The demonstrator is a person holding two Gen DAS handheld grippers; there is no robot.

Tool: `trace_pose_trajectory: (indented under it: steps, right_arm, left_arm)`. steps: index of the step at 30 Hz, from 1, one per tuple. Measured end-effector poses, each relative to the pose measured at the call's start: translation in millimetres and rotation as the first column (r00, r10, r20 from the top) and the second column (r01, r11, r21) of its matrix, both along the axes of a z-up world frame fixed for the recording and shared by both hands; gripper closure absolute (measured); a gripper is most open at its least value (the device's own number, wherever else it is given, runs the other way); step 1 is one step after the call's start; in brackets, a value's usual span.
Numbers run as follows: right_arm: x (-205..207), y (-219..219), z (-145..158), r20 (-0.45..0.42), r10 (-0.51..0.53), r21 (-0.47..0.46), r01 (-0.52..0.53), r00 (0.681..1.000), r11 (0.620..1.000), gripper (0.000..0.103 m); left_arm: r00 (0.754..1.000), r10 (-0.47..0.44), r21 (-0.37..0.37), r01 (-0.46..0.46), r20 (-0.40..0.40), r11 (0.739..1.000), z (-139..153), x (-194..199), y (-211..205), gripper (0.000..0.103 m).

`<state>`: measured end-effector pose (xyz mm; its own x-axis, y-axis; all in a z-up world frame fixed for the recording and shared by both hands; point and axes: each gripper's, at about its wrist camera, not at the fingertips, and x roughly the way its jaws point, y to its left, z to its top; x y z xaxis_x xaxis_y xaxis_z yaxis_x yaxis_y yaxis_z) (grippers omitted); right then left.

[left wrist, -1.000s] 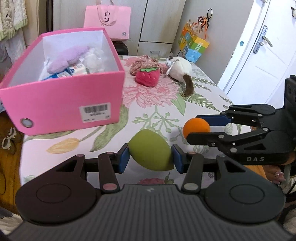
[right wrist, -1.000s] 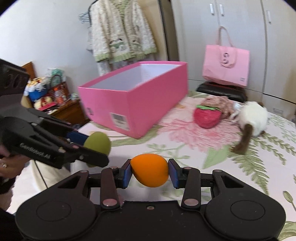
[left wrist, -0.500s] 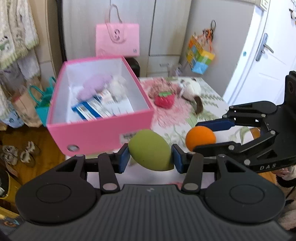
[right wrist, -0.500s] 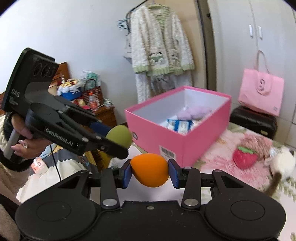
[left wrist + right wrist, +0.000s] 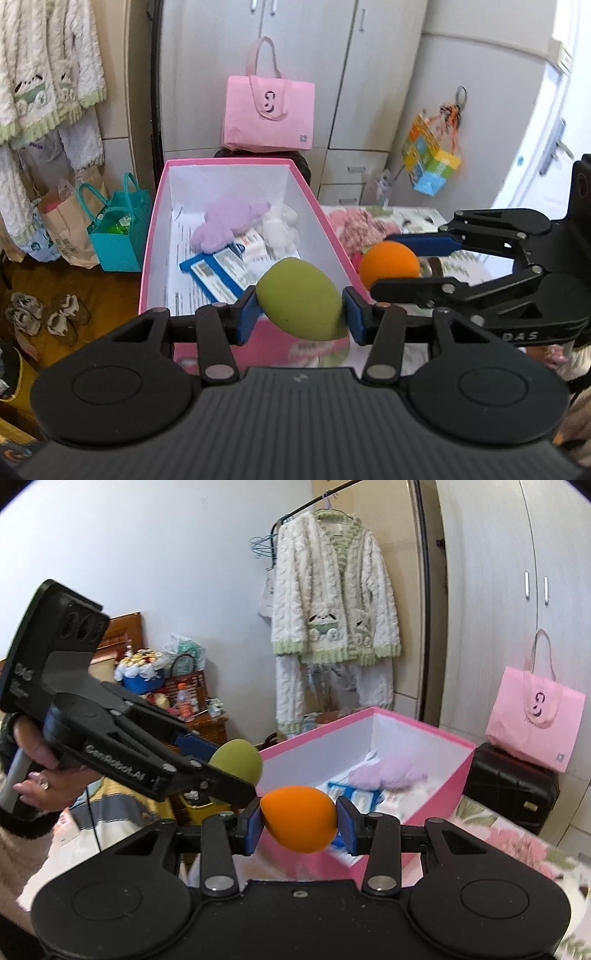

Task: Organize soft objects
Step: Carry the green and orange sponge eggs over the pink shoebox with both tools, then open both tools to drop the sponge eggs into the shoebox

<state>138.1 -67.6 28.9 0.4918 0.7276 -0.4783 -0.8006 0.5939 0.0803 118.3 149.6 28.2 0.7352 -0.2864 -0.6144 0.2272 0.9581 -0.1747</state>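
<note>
My left gripper (image 5: 300,310) is shut on a green egg-shaped sponge (image 5: 300,299), held above the near end of the pink box (image 5: 147,251). My right gripper (image 5: 300,825) is shut on an orange sponge (image 5: 299,819); in the left wrist view this orange sponge (image 5: 389,260) hangs just past the box's right wall. The pink box (image 5: 448,775) holds a lilac plush toy (image 5: 229,223), a white plush (image 5: 279,227) and blue-edged packets (image 5: 218,273). In the right wrist view the left gripper (image 5: 229,762) with the green sponge (image 5: 236,758) is at the left, held by a hand (image 5: 35,775).
A floral tablecloth (image 5: 517,845) covers the table, with a red and pink soft thing (image 5: 349,230) behind the box. A pink tote (image 5: 267,110) sits on a black case (image 5: 511,786). Paper and teal bags (image 5: 118,229) and shoes (image 5: 44,314) are on the floor at left. Cardigan (image 5: 332,602) hangs behind.
Both grippers have risen with their sponges and now look down into the pink box from above its near end. The grips have not changed.
</note>
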Motion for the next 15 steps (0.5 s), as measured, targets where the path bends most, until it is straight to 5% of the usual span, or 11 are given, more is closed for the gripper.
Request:
trace_pose_trajectory:
  steps: [15]
  right_arm:
    - [144,51,-27,-0.023,-0.020,-0.140,0.017,1.000,0.990,0.056]
  left_arm:
    - [0.991,0.115,-0.029,-0.117,-0.062,0.993,-39,138,22,0.055]
